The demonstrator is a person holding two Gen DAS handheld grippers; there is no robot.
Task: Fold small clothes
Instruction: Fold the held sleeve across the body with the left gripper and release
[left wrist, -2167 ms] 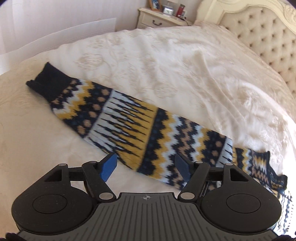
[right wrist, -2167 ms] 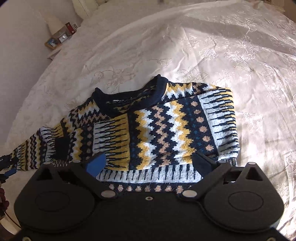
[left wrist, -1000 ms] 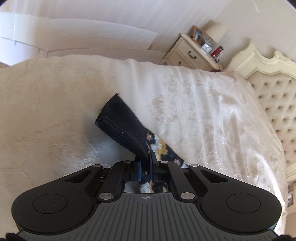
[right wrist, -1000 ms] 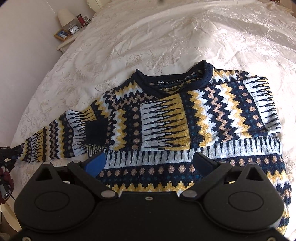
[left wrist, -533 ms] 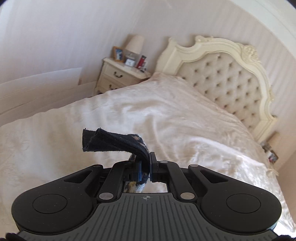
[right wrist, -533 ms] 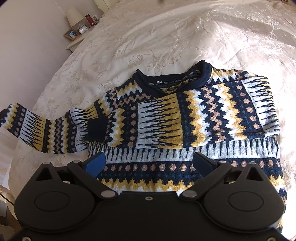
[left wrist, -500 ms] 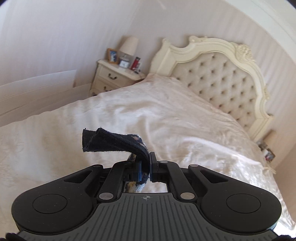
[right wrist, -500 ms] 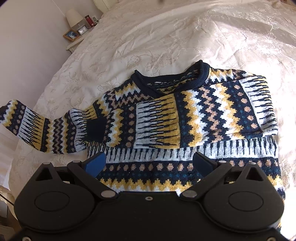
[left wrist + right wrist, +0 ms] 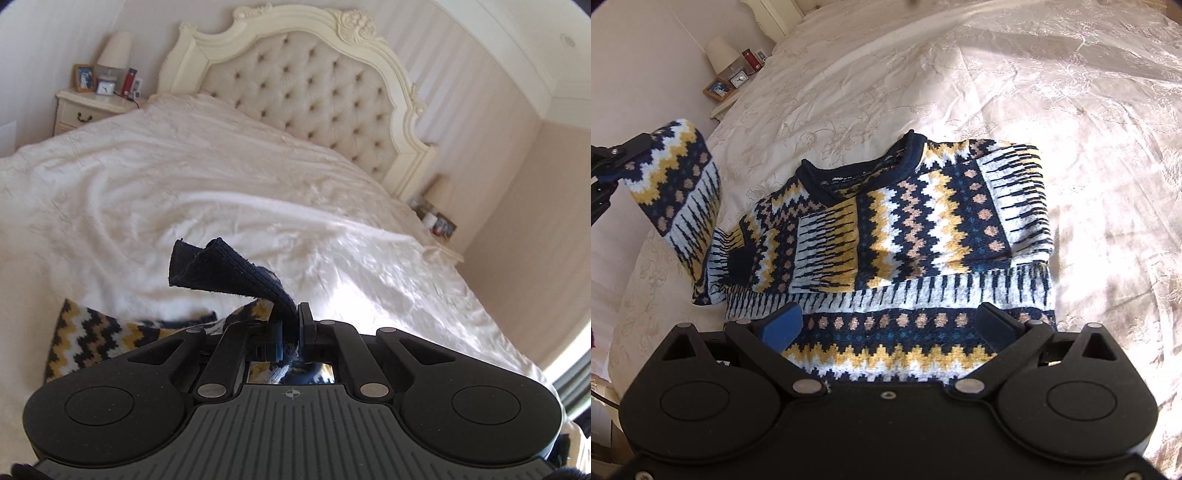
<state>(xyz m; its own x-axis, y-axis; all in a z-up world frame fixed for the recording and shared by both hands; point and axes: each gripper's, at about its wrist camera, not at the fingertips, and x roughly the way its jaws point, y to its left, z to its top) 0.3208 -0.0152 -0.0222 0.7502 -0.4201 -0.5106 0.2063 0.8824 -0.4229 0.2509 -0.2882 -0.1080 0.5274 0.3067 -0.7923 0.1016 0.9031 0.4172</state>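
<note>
Sweater (image 9: 905,236) sleeve cuff (image 9: 229,273) pinched in left gripper (image 9: 290,328); right gripper (image 9: 886,321) wide apart, empty.

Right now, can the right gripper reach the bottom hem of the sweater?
Probably yes. The right gripper hangs open just above the sweater, its jaws spread over the lower bands, and nothing lies between. The left gripper holds the sleeve off to the side.

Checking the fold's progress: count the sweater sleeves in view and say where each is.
2. One sleeve lies folded across the sweater chest; the other sleeve is lifted off the bed, its cuff clamped in the left gripper.
</note>
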